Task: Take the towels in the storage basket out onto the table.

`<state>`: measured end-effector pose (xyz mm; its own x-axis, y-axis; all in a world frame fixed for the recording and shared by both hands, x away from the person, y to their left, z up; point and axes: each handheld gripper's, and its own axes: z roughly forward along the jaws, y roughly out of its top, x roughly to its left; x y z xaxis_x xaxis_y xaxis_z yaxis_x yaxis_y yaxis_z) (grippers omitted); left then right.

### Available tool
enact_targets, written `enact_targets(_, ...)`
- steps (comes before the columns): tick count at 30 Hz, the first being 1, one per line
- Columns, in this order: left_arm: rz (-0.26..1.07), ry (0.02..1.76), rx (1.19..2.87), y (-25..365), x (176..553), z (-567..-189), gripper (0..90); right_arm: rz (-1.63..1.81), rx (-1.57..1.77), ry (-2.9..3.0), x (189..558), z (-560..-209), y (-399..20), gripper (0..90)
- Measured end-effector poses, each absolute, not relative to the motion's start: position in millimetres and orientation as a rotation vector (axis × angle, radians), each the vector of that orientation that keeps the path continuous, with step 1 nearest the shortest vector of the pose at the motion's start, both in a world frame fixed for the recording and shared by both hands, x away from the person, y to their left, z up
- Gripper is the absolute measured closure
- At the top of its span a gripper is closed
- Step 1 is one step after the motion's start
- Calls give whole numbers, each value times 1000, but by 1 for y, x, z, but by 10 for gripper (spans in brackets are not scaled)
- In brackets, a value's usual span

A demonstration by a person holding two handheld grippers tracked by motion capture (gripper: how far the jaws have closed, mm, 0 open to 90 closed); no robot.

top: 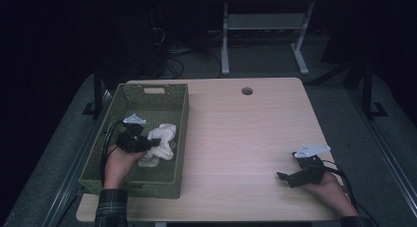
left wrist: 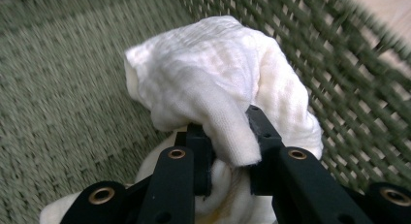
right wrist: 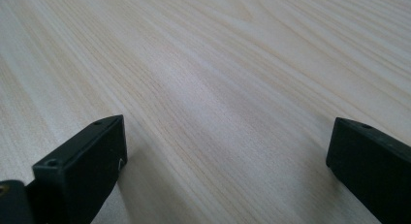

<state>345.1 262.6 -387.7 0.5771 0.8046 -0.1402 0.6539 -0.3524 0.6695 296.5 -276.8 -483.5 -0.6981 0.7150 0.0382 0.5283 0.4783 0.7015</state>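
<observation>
High view: desk (top: 246, 138) pale wood, carrying a green woven basket (top: 129, 186) along its left edge. Inside the basket, toward its right wall, a white cloth (top: 163, 138), crumpled, partly lifted off the floor of the basket. Left gripper (top: 150, 143) clenched on a fold of that cloth; seen close in the left gripper view, the cloth (left wrist: 218, 83) bunched between the two black jaws, a flap draped over them, the rest hanging loose below against the basket (left wrist: 63, 88) weave. Right gripper (top: 282, 177) resting near the desk's front right corner, jaws spread wide, nothing between them, bare desk (right wrist: 218, 88) ahead.

Likely light, soft and limp, not fragile, not slippery: thin gauzy weave, sure to sag and trail. Best taken at a thick bunched fold, as now, rather than a single thin edge. Possible snag on the basket's weave while lifting.
</observation>
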Motion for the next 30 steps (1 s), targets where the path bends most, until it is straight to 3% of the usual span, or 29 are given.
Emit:
enact_targets(16,317,1050,1882,275,333,-354,752,1035,1062,2467,297,-484,-277,6)
enact_targets(30,328,946,1804,267,330,-320,755,1035,1063,2467,297,-484,-277,6)
